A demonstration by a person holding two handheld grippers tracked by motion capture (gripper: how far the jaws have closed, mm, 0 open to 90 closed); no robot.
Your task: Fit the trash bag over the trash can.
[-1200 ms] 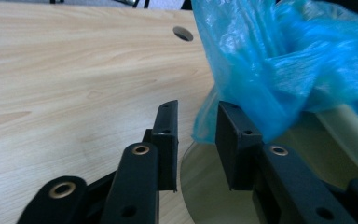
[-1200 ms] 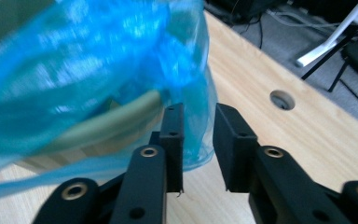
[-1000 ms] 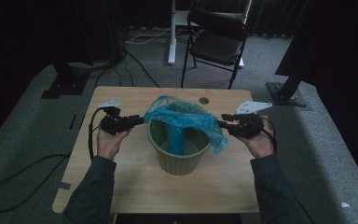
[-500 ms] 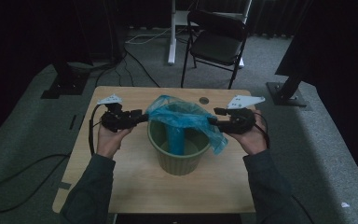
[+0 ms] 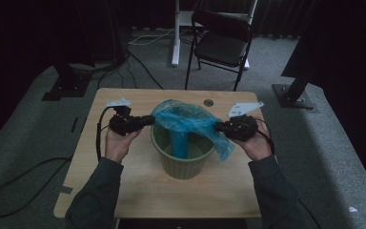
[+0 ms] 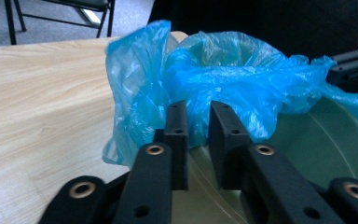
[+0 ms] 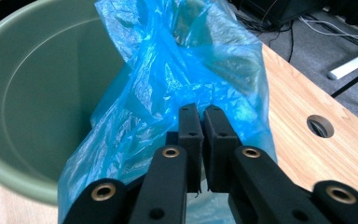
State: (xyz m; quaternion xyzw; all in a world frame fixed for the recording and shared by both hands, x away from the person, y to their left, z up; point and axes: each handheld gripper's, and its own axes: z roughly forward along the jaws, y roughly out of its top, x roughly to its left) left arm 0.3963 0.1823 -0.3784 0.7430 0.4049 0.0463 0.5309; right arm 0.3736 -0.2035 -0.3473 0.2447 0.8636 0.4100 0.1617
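The bag is blue and thin, and it sits over the top of the green bin in the middle of the table. Part of it hangs down inside the bin, and part hangs over the rim on the right side.

The left gripper has just been closing its jaws. In the left gripper view a small gap is left between the 2 pads, with the bag's edge lying there, so I cannot tell if it has a real hold. The right gripper has also just been closing. In the right gripper view its jaws are almost together and pinch the bag's edge.

The 2 grippers are at opposite sides of the bin's rim. A chair stands well behind the table.

The step looks like spreading the bag open to line the bin. Next, I think both hands need to pull the edge apart and down over the rim. The pull should be soft, since the bag may slip or tear.
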